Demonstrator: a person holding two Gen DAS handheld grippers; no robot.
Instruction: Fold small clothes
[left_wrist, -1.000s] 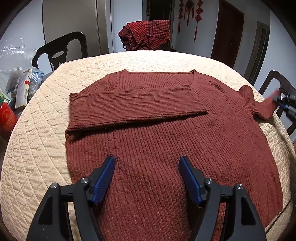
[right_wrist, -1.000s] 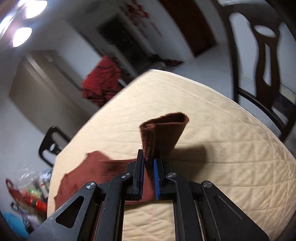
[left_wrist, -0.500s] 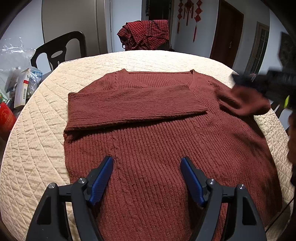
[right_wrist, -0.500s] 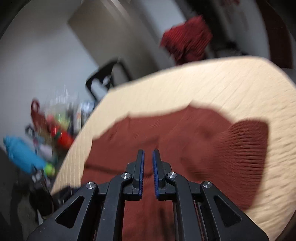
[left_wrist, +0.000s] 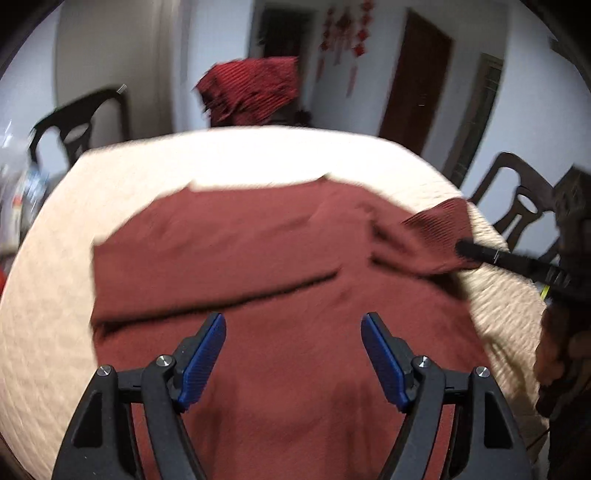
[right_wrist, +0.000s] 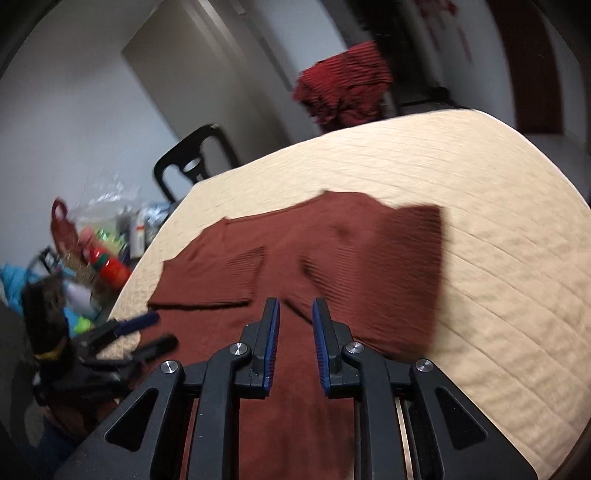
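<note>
Bench: quilted cream cover (left_wrist: 258, 162).
Sweater (left_wrist: 295, 332): soft, limp knit; grasp at hem corners.
Left hand-held gripper (left_wrist: 293, 350): released, empty.
Right hand-held gripper (right_wrist: 294, 343): opening, nothing between jaws.

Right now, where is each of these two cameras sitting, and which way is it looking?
Left wrist view: sits on the left gripper, looking along its open fingers across the sweater to the far chairs; the right gripper enters from the right.
Right wrist view: sits on the right gripper, jaws opening, empty, looking across the sweater; the left gripper shows at left.
Shared: sweater, table, red checked cloth.
</note>
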